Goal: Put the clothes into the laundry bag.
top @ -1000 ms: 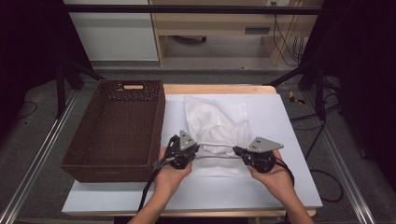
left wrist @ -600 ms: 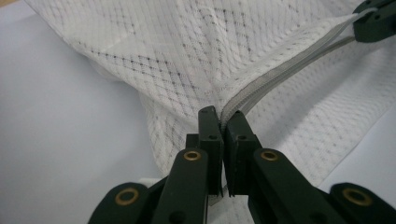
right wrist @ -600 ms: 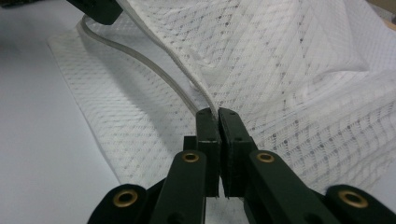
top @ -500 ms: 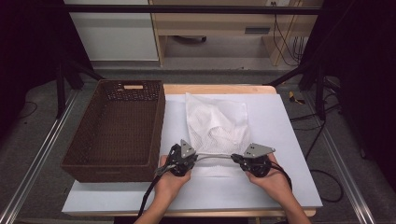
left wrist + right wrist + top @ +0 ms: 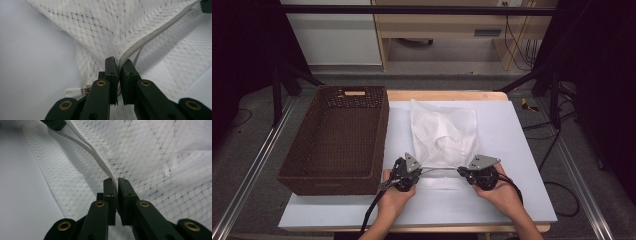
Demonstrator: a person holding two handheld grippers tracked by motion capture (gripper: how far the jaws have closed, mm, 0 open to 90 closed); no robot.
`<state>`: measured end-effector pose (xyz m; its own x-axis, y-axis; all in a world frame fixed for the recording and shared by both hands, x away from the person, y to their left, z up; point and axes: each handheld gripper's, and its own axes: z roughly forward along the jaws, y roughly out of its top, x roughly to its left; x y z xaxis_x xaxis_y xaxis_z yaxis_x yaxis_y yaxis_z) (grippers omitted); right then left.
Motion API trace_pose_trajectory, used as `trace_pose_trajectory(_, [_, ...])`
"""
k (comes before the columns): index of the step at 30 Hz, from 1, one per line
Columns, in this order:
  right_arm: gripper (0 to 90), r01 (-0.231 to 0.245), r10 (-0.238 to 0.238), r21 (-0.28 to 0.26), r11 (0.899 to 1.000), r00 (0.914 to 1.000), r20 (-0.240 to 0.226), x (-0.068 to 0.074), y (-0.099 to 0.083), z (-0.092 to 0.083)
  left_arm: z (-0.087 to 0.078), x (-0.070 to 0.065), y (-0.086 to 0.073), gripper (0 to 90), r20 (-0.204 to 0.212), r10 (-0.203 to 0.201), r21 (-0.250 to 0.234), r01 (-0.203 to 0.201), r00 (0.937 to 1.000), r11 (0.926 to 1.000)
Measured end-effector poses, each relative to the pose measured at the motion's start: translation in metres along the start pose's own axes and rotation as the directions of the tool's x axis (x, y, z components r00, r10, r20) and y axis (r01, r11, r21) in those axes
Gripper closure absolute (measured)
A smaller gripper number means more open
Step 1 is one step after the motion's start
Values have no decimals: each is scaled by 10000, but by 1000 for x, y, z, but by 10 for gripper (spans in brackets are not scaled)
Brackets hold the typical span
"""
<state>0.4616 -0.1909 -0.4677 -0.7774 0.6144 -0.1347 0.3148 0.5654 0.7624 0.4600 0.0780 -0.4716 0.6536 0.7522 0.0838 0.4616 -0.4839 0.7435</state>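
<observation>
A white mesh bag (image 5: 443, 132) lies on the white table sheet, its zipper edge (image 5: 439, 168) stretched taut between my two grippers at the near side. My left gripper (image 5: 421, 170) is shut on the left end of that edge; in the left gripper view its jaws (image 5: 119, 62) pinch the mesh and zipper tape (image 5: 140, 46), with the white zipper pull (image 5: 73, 92) just beside them. Facing it from the right, my right gripper (image 5: 459, 171) is shut on the other end. The right gripper view shows its jaws (image 5: 117, 181) clamped on the tape (image 5: 98, 155) over mesh.
A large brown wicker basket (image 5: 382, 135) stands to the left of the bag, its long side along the sheet's left edge. White sheet (image 5: 512, 150) lies bare to the right of the bag and in front of my hands (image 5: 437, 210).
Both grippers have sunk toward the table and come a little nearer to me, carrying the bag's zipper edge down with them. The basket has not moved.
</observation>
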Motion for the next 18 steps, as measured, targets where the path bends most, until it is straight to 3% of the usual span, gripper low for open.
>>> trace_pose_trajectory(13, [731,-179,180,159,9997,9998,-59,0,-4,0,-13,-3,-6,677,93,-135,-373,138,9999,9992])
trace_pose_trajectory(18, [632,-227,233,340,9992,9996,-186,1,-6,3,-23,-8,-5,595,130,-11,-649,20,9999,9979])
